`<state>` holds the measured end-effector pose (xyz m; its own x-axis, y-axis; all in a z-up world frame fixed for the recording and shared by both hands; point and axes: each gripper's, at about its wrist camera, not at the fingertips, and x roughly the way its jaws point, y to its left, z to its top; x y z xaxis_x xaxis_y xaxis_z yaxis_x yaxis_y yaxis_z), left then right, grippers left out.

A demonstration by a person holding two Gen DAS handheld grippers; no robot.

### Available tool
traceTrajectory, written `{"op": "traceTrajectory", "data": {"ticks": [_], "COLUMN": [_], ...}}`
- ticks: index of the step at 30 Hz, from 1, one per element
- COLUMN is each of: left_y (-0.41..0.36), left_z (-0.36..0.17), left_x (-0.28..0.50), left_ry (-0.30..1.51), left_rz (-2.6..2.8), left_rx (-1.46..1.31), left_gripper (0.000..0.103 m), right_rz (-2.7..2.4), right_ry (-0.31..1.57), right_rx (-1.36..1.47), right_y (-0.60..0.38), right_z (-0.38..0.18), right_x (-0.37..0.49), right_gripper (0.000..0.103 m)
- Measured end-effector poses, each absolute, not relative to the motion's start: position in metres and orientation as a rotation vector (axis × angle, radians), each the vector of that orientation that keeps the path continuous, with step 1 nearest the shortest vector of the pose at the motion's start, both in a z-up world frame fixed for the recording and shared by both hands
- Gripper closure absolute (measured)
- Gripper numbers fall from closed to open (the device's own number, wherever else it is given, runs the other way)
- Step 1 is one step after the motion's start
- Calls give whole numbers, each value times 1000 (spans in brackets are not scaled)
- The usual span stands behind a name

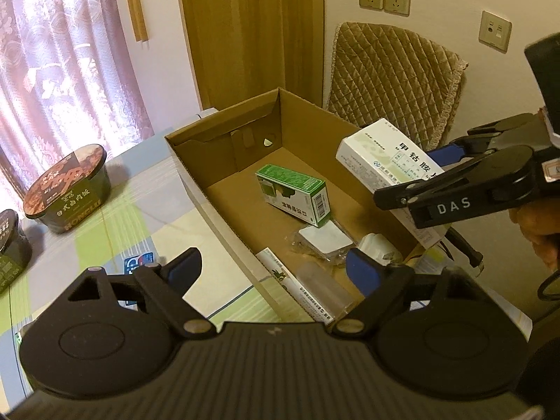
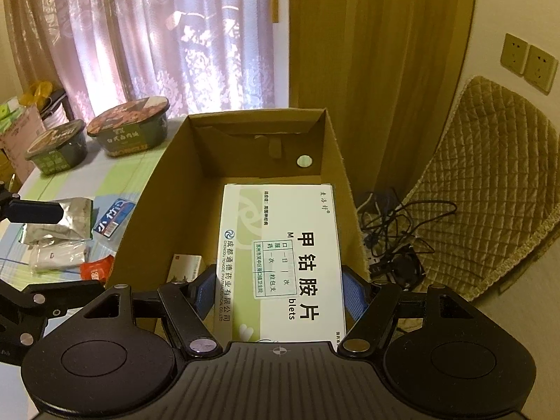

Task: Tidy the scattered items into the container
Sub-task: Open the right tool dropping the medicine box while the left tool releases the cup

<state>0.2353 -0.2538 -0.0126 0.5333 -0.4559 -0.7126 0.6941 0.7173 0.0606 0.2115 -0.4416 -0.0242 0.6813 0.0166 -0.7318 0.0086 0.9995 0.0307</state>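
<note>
Two hand-held grippers are in view over a cardboard box [image 1: 245,161] that stands open on a table with a striped cloth [image 1: 115,224]. Right gripper [image 2: 278,292]: its blue pads [image 2: 353,295] press on both long sides of a white medicine box [image 2: 283,255], which is held flat, label up, above the right part of the cardboard box's opening, clear of the floor of the box. Seen from the left wrist view, this white box juts over the box's right wall. A hand [image 1: 539,231] grips the handle behind the right gripper.

Left gripper [image 1: 276,273]: jaws stand wide apart with nothing between them, poised above the near corner of the cardboard box.

Contents of the cardboard box:
- a green carton [image 1: 294,192] lying near the middle of the floor;
- a clear packet with a white card [image 1: 323,241] just beside it;
- a long white carton [image 1: 297,290] against the near wall;
- a white plug [image 1: 379,246] in the near right corner.

Items on the table, outside the box, to its left:
- two dark food bowls [image 2: 129,129] near the curtain [image 2: 157,35];
- a silver foil pouch [image 2: 66,217], a blue packet [image 2: 113,217], a clear bag [image 2: 57,255] and a red packet [image 2: 96,267], grouped close together.

A quilted chair [image 1: 392,77] stands behind the box.
</note>
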Motion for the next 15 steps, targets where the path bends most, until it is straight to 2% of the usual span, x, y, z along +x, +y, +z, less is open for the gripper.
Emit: {"op": "traceTrajectory", "data": {"ticks": [15], "left_y": [-243], "left_z": [-14], "left_x": [238], "left_ry": [740], "left_rz": [-685], "left_rx": [342], "left_gripper": [16], "right_rz": [-20], "right_ry": [793], "right_rx": [80], "right_y": [-442], "right_z": [-31], "right_x": [223], "right_gripper": [29]}}
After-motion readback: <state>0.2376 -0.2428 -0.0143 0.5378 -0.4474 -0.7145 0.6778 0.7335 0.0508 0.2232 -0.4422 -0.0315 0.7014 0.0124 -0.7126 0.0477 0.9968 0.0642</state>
